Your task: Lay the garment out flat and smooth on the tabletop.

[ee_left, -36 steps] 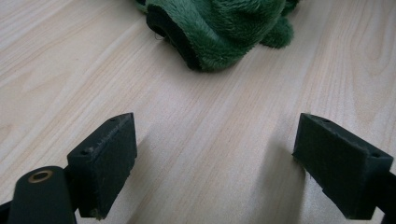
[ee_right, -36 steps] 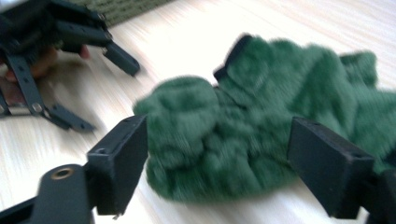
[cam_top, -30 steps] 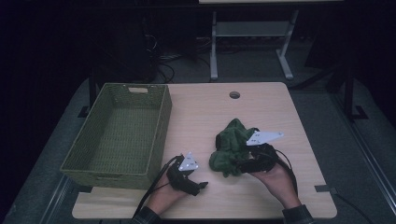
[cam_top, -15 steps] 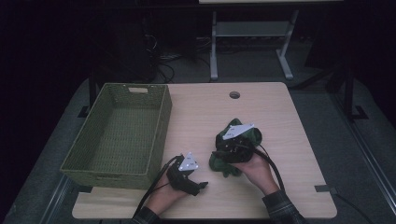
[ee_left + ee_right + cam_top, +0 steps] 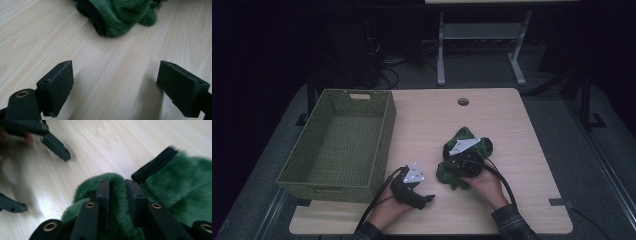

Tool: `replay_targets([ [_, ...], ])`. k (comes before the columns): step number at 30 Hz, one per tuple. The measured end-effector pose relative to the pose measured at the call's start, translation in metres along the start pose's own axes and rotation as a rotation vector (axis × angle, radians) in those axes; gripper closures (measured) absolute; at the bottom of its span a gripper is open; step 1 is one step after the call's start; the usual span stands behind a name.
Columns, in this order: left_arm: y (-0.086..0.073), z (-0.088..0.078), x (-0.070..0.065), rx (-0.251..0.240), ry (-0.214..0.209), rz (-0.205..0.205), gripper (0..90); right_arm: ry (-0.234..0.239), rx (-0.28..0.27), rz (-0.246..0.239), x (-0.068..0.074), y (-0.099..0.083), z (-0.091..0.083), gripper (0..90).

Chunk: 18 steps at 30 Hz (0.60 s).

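Note:
A dark green plush cloth (image 5: 472, 137) lies bunched on the wooden table (image 5: 517, 125), right of centre. My right gripper (image 5: 451, 169) sits on the cloth's near side. Its jaws have just been closing, and in the right gripper view (image 5: 117, 195) they pinch a fold of the cloth (image 5: 190, 192) between the pads. My left gripper (image 5: 427, 192) rests on the table near the front edge and points toward the cloth. In its own view the left gripper (image 5: 115, 87) is open over bare wood, with the cloth (image 5: 115, 15) a short way ahead and apart from it.
A green woven basket (image 5: 384, 135) stands at the table's left side with nothing in it. A round cable hole (image 5: 463, 101) sits near the far edge. Beyond the table are a dark floor and a metal stand (image 5: 482, 35).
My right hand has moved left and down onto the cloth, and its jaws have narrowed around a fold. The left gripper has stayed where it was.

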<state>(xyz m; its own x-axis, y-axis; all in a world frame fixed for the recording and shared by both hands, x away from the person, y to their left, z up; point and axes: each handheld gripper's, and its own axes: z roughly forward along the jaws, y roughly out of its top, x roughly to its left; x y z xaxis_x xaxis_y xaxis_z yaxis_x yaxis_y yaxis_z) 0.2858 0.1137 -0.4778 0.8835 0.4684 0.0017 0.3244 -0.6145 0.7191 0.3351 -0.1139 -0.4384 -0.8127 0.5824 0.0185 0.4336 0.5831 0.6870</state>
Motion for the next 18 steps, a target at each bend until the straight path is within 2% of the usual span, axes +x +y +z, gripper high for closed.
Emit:
replay_targets([
  [6, 0.0, 0.0, 0.0, -0.001, 0.001, -0.001, 13.1, -0.004, -0.061, -0.003, -0.002, 0.001, -0.018, 80.7],
  [7, 0.0, 0.0, 0.0, 0.003, 0.002, 0.003, 13.1, 0.0, -0.086, 0.0, -0.004, 0.0, -0.025, 81.6],
  [11, 0.0, 0.0, 0.0, 0.001, 0.0, 0.001, 13.1, 0.007, -0.122, 0.013, -0.007, -0.004, -0.036, 81.6],
  [12, 0.0, 0.0, 0.0, 0.001, 0.0, 0.0, 13.1, 0.01, -0.142, 0.016, -0.008, -0.007, -0.044, 81.6],
  [18, 0.0, 0.0, 0.0, 0.001, 0.001, 0.0, 13.1, -0.01, -0.19, 0.037, -0.013, -0.02, -0.07, 81.6],
])
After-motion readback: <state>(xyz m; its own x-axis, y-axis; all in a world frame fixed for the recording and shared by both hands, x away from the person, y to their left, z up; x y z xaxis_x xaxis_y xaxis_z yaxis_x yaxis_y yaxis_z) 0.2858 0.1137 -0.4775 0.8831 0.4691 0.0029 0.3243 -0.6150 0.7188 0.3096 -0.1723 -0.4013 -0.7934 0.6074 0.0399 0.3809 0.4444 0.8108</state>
